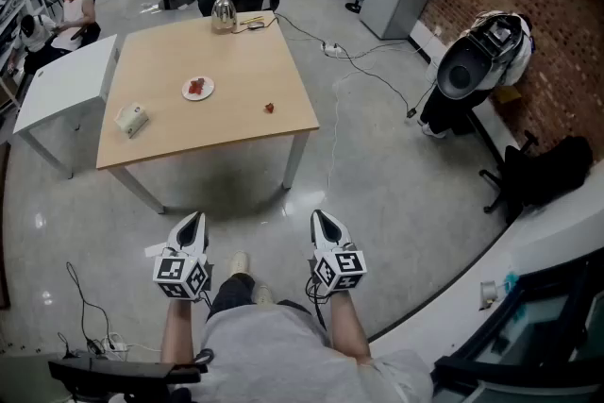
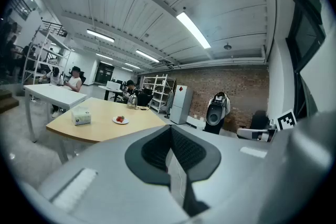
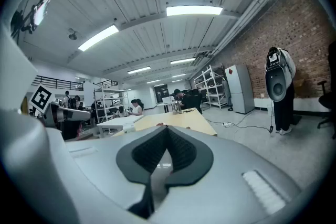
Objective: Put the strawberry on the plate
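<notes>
Nearest the head view's lens, at 6 o'clock in the frame, are the person's own forearms, holding the left gripper (image 1: 195, 220) and the right gripper (image 1: 321, 218) side by side and roughly level over bare floor. Both point toward 12 o'clock, at the wooden table (image 1: 170, 142). Each gripper view shows its dark pads meeting at the tips with nothing between them, so both are closed and empty. The task looks unstarted. The strawberry (image 1: 269, 108) lies loose on the tabletop near the right-hand edge, at about 4 o'clock from the white plate (image 1: 198, 89) and clearly apart from it. The plate already holds some red fruit, seemingly other strawberries. A tissue box (image 1: 132, 120) sits at about 8 o'clock from the plate and a metal kettle (image 1: 223, 14) at about 1 o'clock, near the far edge. What is left, by my judgement, is everything: walk up to the table, open one pair of jaws, take the loose berry and carry it to the plate. Only the head view shows berry and plate together, and how well apart the grippers are from both. The left gripper view shows the plate from the side, at 10 o'clock from its jaw tips, and the tissue box beside it, but not the loose berry. The right gripper view catches the table edge and kettle just above its jaws, and I cannot make out the plate there.
</notes>
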